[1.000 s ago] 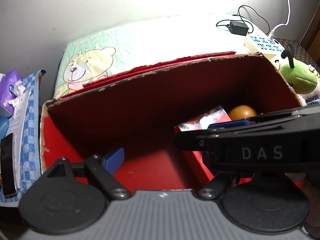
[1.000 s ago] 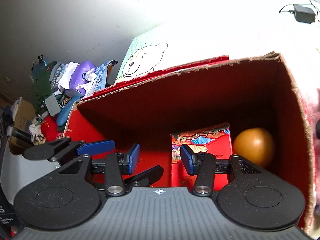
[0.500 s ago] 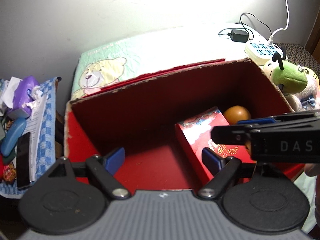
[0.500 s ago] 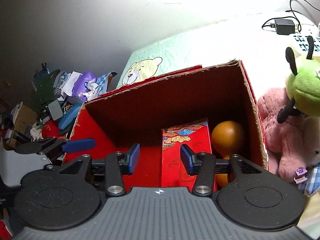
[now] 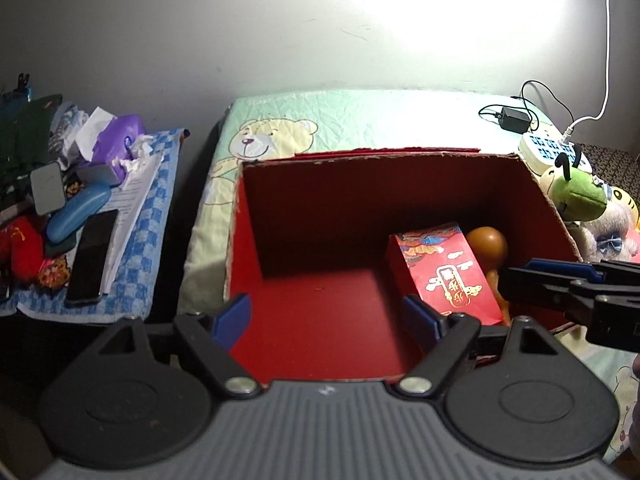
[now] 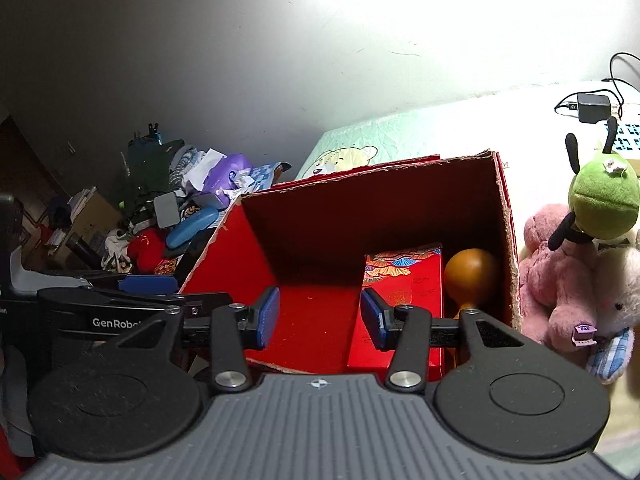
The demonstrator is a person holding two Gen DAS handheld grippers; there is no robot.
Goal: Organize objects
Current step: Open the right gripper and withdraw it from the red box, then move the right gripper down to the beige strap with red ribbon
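Red packet (image 5: pixel 448 276) in box (image 5: pixel 248 216), beyond both grippers' (image 5: pixel 327 312) (image 6: pixel 319 315) parted, empty jaws

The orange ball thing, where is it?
The orange gourd lies inside the red cardboard box, in its far right corner, squeezed between the red gift box and the box's right wall.

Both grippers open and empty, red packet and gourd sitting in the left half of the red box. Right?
One thing is off: the red packet and gourd sit in the right half of the red box, against its right wall, as the left wrist view shows. The rest holds: left gripper and right gripper are both open and empty.
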